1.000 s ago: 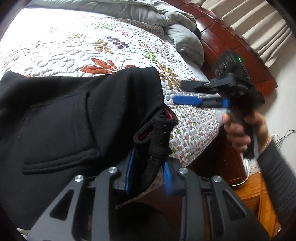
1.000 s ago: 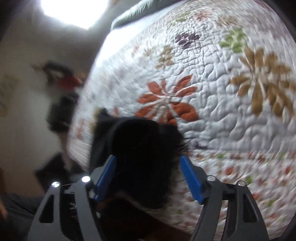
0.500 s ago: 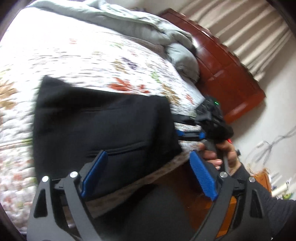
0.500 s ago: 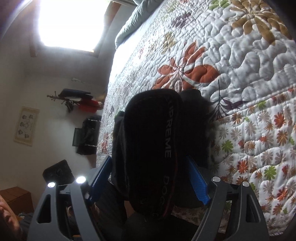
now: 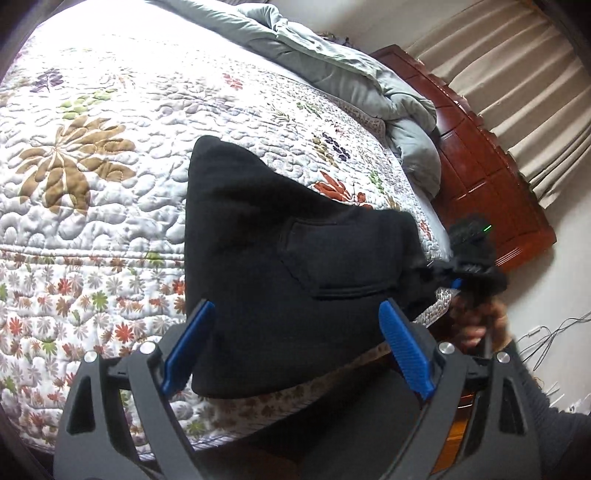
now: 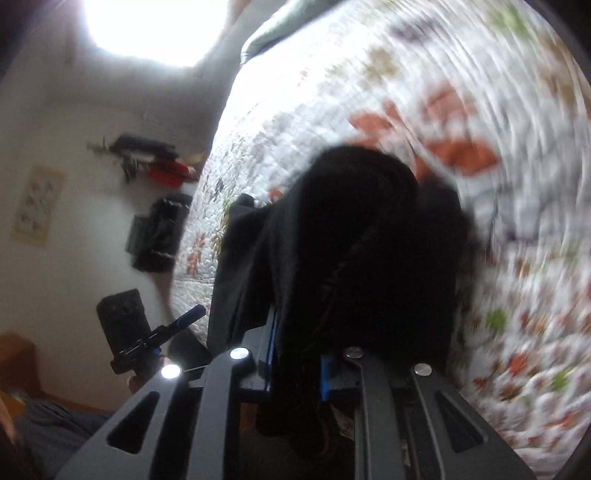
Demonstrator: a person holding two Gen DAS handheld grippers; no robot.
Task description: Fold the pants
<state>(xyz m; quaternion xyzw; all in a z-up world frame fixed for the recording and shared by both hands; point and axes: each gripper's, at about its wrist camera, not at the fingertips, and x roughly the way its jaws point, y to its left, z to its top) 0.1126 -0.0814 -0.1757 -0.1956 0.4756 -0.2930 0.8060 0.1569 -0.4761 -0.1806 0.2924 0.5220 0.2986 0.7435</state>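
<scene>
Currently, left wrist view: left gripper (image 5: 295, 343) hovers with fingers spread wide, holding nothing; both blue pads flank the near edge of the black pants (image 5: 291, 266) without touching. Pants lie partly folded on the quilted floral bedspread (image 5: 92, 184), near the bed's edge, back pocket facing up. At the pants' right corner the right gripper (image 5: 456, 282) meets the cloth, held by the person's hand (image 5: 480, 325). Grey duvet (image 5: 351, 74) bunched at the far side, red-brown wooden headboard (image 5: 491, 177) behind it, beige curtain (image 5: 535, 85) beyond. Right wrist view, blurred by motion: right gripper (image 6: 295, 369) fingers drawn close together, clamped on a thick bunch of the pants (image 6: 369, 240), probably the waistband end. Left gripper (image 6: 162, 336) visible low left, apart from the cloth. White wall carries a framed picture (image 6: 37, 206) and a rack of dark and red items (image 6: 155, 162); bright window (image 6: 155, 29) above. Judgement: a fold is in progress, with one corner gripped. Next move likely needs the left fingers to close on the near corner so both ends lift together; uneven pull risks skewing the fold.
</scene>
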